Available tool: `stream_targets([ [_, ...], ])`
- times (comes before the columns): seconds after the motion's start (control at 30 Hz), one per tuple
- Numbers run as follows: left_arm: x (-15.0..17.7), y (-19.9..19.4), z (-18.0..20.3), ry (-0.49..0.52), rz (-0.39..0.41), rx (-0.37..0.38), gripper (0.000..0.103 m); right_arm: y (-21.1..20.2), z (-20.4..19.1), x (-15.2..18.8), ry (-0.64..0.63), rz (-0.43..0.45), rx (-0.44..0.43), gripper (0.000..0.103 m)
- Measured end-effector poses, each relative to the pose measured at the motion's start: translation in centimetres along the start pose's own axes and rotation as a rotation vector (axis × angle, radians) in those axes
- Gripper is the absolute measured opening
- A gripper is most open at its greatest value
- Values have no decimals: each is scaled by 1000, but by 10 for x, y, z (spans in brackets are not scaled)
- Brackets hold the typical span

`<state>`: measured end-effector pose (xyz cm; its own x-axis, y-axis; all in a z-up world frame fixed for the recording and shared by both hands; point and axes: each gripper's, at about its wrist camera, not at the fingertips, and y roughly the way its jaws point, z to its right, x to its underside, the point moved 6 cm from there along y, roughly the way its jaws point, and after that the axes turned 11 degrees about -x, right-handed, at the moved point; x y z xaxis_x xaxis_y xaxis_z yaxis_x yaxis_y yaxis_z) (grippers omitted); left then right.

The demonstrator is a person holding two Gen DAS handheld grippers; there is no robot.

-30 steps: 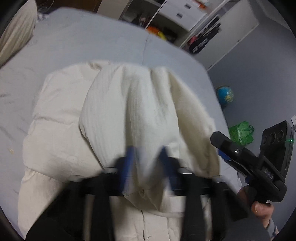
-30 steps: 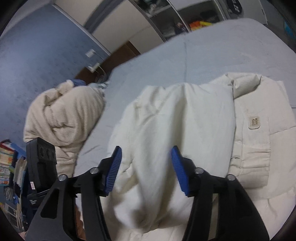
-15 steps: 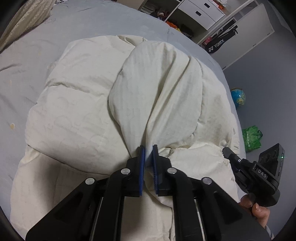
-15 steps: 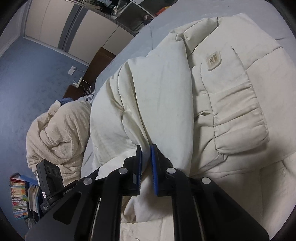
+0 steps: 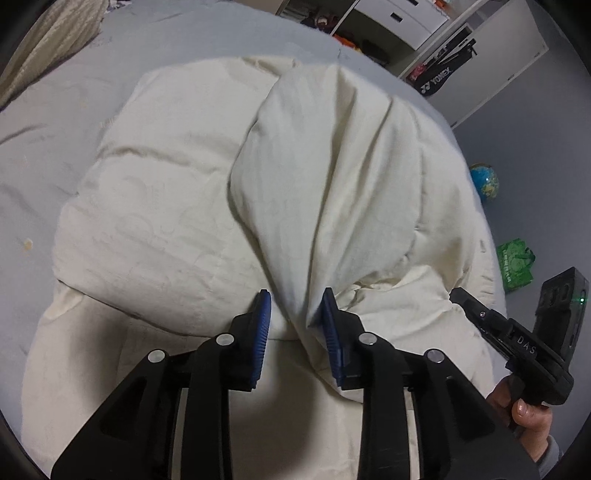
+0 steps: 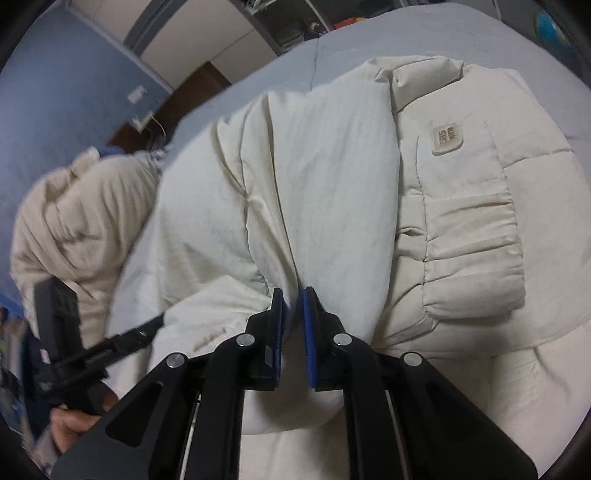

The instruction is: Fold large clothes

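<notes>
A cream puffer jacket (image 5: 155, 229) lies spread on a grey bed (image 5: 55, 110). Its sleeve (image 5: 332, 177) is folded across the body. My left gripper (image 5: 295, 321) is open, its blue pads on either side of the sleeve's bunched end. In the right wrist view the jacket (image 6: 461, 221) shows a chest patch (image 6: 445, 137) and a gathered cuff (image 6: 476, 269). My right gripper (image 6: 293, 317) is shut on a fold of the other sleeve (image 6: 295, 192). Each gripper also shows in the other's view, the right one (image 5: 517, 339) and the left one (image 6: 92, 354).
A beige blanket (image 6: 66, 229) is heaped at the left of the bed. White cabinets (image 5: 399, 18), a black Yonex bag (image 5: 439, 79), a globe (image 5: 484, 182) and a green bag (image 5: 515, 262) stand beyond the bed's right edge.
My left gripper, shut on the sleeve half a second ago, has opened. My right gripper closed on the other sleeve and stays shut. Both sleeves have settled onto the jacket's body.
</notes>
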<state>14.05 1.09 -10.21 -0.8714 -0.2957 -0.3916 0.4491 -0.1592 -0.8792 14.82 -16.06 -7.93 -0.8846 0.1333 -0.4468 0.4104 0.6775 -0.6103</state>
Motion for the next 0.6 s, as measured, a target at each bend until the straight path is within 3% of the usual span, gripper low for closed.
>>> stream_targets([
  [0.37, -6, 22, 11, 77, -12, -94, 30, 26, 13, 0, -6, -68, 98, 5],
  [0.53, -10, 21, 14, 64, -35, -73, 31, 28, 9, -4, 3, -105, 125, 7],
  [0.6, -11, 13, 11, 42, -32, -33, 35, 20, 2, -4, -15, -99, 119, 8],
])
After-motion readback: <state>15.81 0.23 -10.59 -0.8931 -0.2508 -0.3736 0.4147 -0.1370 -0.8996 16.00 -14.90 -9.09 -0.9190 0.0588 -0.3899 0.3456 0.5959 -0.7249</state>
